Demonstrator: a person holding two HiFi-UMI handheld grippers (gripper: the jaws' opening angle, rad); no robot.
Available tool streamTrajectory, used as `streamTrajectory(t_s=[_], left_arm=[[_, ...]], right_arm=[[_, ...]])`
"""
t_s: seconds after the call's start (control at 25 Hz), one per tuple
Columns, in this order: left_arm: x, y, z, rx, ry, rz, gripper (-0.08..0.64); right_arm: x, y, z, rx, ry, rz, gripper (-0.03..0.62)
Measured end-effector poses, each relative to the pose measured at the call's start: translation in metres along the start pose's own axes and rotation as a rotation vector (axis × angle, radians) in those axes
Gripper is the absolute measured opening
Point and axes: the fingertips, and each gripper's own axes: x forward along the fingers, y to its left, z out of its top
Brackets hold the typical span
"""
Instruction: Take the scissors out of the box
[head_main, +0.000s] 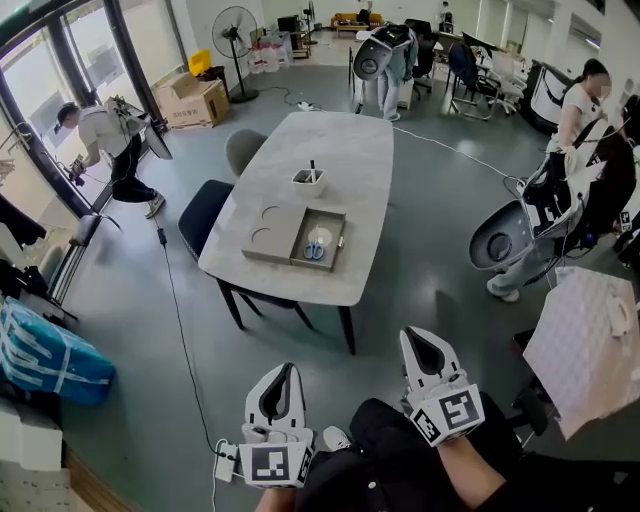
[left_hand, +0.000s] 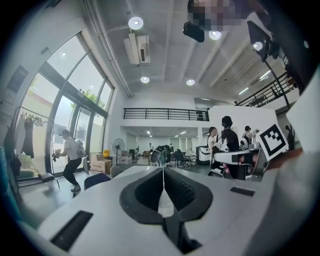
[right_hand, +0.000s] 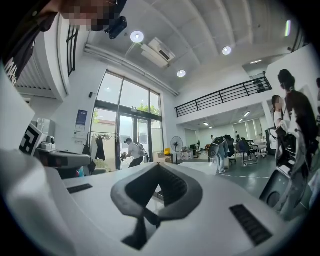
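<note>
Left hand-held gripper (head_main: 283, 372): we have it low and close in the head view, well short of the counter. In its own view the jaws are pressed together at the tips (left_hand: 163, 172) with nothing between them.
Right hand-held gripper (head_main: 412, 338): it sits right beside the left one and a touch further forward. Its own view shows the pads closed (right_hand: 159, 167), and it's empty too.
Floor (head_main: 420, 250): we see open grey floor between us and the counter, with a dark cable (head_main: 180, 330) trailing across it on the left.
Counter (head_main: 345, 140): a pale, rounded top on dark legs, running away from us.
Box (head_main: 338, 240): it lies open near the counter's near end.
Scissors (head_main: 314, 250): there they are, inside the box, with light blue handles. They lie flat at the end of the box nearest us, and neither gripper is anywhere near them.
Panel (head_main: 272, 232): a flat grey piece with two round recesses, lying against the box's left side.
Tub (head_main: 309, 180): a small white tub just beyond the box, with a dark stick standing up in it.
Chairs: we spot a dark one (head_main: 203, 215) tucked in on the counter's left and a grey one (head_main: 243, 148) further along.
Far left: a person (head_main: 112, 140) bends by the glass doors. A carton (head_main: 193, 100) and a standing fan (head_main: 236, 30) are beyond.
</note>
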Motion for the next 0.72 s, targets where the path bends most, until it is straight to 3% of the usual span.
streamTrajectory(t_s=[0.32, 0.72], left_arm=[[0.009, 0.016, -0.010, -0.001, 0.021, -0.006, 0.017], [0.072, 0.043, -0.004, -0.005, 0.022, 0.002, 0.017]], right_arm=[[0.016, 0.005, -0.014, 0.014, 0.016, -0.009, -0.005], [0.082, -0.019, -0.013, 0.015, 0.029, 0.003, -0.005]])
